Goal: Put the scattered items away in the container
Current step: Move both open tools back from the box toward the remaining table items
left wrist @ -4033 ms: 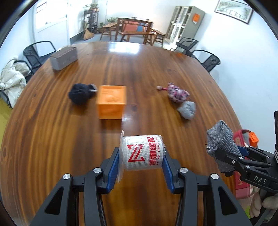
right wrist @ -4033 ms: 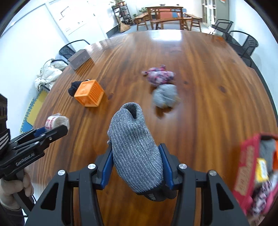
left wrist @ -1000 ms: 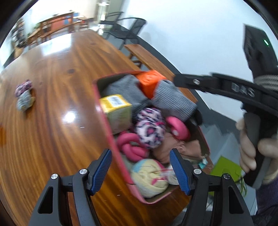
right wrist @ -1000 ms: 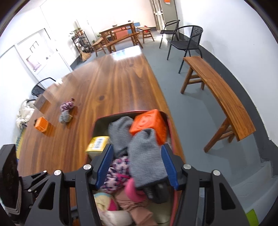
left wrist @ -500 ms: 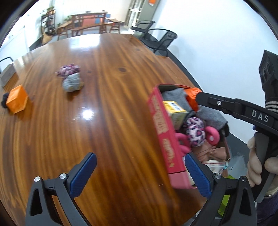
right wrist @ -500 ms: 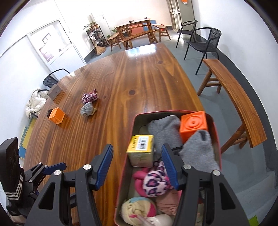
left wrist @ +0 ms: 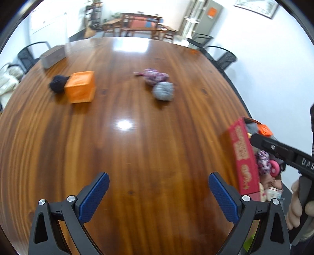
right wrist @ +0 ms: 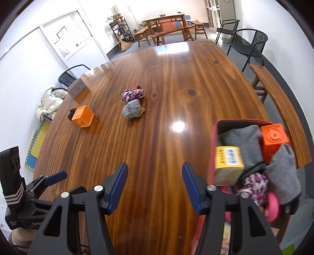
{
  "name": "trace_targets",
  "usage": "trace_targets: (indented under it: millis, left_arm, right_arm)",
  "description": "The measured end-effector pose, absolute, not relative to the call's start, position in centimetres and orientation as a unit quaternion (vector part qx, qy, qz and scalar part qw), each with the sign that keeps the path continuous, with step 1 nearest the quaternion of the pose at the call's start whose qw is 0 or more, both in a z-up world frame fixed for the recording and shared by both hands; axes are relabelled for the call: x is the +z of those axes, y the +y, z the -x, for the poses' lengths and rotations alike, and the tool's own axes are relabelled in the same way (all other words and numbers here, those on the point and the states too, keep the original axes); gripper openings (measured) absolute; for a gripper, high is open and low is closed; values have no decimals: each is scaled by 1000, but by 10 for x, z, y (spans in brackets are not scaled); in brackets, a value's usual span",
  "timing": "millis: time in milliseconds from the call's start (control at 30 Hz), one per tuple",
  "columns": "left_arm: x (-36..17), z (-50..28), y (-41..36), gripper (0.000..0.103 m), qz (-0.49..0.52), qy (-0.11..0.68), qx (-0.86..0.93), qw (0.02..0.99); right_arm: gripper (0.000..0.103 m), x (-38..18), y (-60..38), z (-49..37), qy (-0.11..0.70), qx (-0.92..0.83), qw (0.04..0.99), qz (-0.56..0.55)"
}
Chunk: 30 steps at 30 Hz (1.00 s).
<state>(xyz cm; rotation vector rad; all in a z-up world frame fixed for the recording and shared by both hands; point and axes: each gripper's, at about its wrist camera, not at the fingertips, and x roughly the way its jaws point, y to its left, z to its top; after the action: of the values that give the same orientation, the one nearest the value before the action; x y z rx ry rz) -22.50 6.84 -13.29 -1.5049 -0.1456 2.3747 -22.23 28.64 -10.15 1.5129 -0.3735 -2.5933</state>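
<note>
Both blue-padded grippers, left (left wrist: 159, 194) and right (right wrist: 155, 186), stand apart and empty over the brown wooden table (left wrist: 137, 137). The red rectangular container (right wrist: 214, 137), crammed, sits at the table's right edge. Four items lie scattered: one orange cube (left wrist: 80, 86), one black bundle (left wrist: 57, 83), one pink patterned bundle (left wrist: 154, 75), one grey rolled sock (left wrist: 163, 91).

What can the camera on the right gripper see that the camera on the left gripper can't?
Only the right one sees the yellow box in the red bin, and the wooden bench beside the table. Only the left one sees the picture frame on the wall. Both see the orange cube, the grey sock ball, the pink sock ball and the open, empty left gripper.
</note>
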Motion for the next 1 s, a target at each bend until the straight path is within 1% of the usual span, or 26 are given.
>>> trace_targets:
  millis: [300, 467, 1000]
  left_arm:
    - [-144, 244, -10, 102, 533, -77, 835, 114]
    - [-150, 269, -38, 102, 532, -80, 838, 98]
    - [-167, 376, -50, 102, 523, -36, 847, 89]
  right_arm:
    - [62, -119, 224, 244, -122, -840, 70, -525]
    - [62, -126, 199, 250, -123, -834, 68, -533]
    - [62, -149, 186, 262, -158, -819, 16, -551]
